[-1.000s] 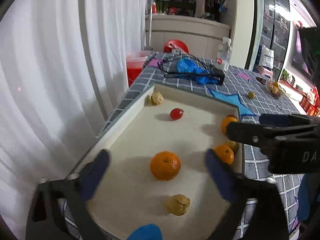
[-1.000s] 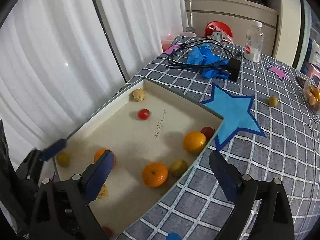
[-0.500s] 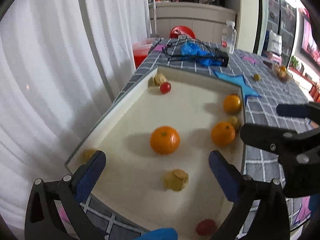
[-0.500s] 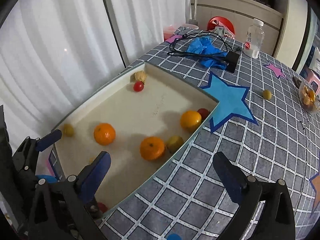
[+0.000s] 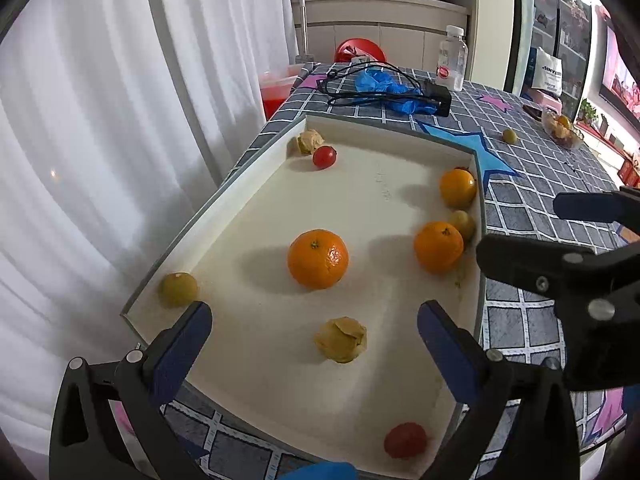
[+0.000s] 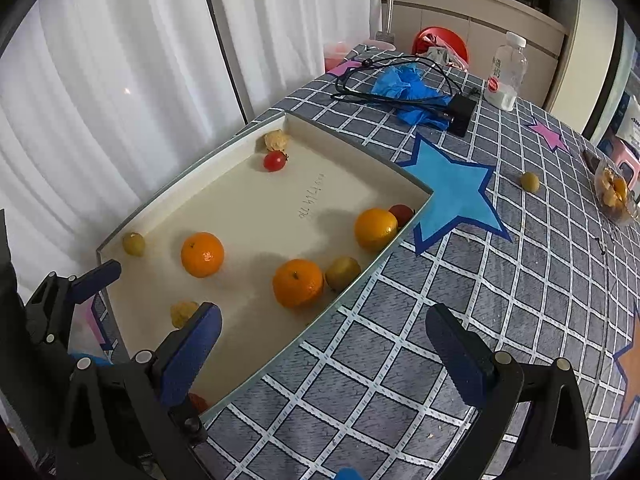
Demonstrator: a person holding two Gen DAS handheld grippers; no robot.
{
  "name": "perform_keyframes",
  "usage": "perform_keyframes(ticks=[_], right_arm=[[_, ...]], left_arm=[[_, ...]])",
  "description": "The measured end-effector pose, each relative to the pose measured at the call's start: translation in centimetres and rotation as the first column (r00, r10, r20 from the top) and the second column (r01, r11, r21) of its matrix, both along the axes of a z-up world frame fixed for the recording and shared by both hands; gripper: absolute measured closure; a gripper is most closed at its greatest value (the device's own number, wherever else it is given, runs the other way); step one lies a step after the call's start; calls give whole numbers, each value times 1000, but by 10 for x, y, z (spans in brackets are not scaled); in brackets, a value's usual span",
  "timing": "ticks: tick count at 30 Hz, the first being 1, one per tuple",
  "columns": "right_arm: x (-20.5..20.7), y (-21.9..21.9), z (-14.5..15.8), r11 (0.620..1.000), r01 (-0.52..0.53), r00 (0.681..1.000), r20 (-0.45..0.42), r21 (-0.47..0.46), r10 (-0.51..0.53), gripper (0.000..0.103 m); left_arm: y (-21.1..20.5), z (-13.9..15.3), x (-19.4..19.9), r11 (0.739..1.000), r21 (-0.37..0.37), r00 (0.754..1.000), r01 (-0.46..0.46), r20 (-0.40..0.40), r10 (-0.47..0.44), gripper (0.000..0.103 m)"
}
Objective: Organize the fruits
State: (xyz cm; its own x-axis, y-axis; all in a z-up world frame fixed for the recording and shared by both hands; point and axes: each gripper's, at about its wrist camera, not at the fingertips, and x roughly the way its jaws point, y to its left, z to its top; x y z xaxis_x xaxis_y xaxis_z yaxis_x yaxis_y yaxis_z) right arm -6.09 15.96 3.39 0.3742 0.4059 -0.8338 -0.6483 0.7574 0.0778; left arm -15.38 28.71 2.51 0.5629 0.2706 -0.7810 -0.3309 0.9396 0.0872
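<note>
On the checked surface [image 6: 460, 280] lies a shallow cream tray [image 5: 248, 196] holding the fruit. Near its middle sits a large orange [image 5: 318, 259]; a second orange [image 5: 438, 246] lies against the right wall, touching a small yellow-green fruit [image 5: 463, 222], with a third orange [image 5: 458, 187] farther along the same wall. A red cherry tomato [image 5: 324, 157] and a husked fruit [image 5: 308, 141] occupy the far left corner. Another yellow-green fruit [image 5: 179, 289] rests in the near left corner, a second husked fruit [image 5: 341, 339] lies near the front, and a red fruit [image 5: 405, 440] sits at the near right corner. One small fruit [image 6: 529, 181] lies outside the tray, on the surface past the blue star [image 6: 454, 196].

Left gripper [image 5: 315, 328]: jaws spread wide over the near end of the tray, holding nothing. Right gripper [image 6: 322, 330]: jaws likewise spread, empty, straddling the tray's right rim.
</note>
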Motion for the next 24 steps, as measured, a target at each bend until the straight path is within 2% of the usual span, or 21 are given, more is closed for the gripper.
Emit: perform_keyframes(ticks=[24], right_arm=[[0,-3,0,1000,3,1000,-10,22,-2,0]], left_arm=[[-6,-2,3,1000,7,1000,11,-12,-11,0]])
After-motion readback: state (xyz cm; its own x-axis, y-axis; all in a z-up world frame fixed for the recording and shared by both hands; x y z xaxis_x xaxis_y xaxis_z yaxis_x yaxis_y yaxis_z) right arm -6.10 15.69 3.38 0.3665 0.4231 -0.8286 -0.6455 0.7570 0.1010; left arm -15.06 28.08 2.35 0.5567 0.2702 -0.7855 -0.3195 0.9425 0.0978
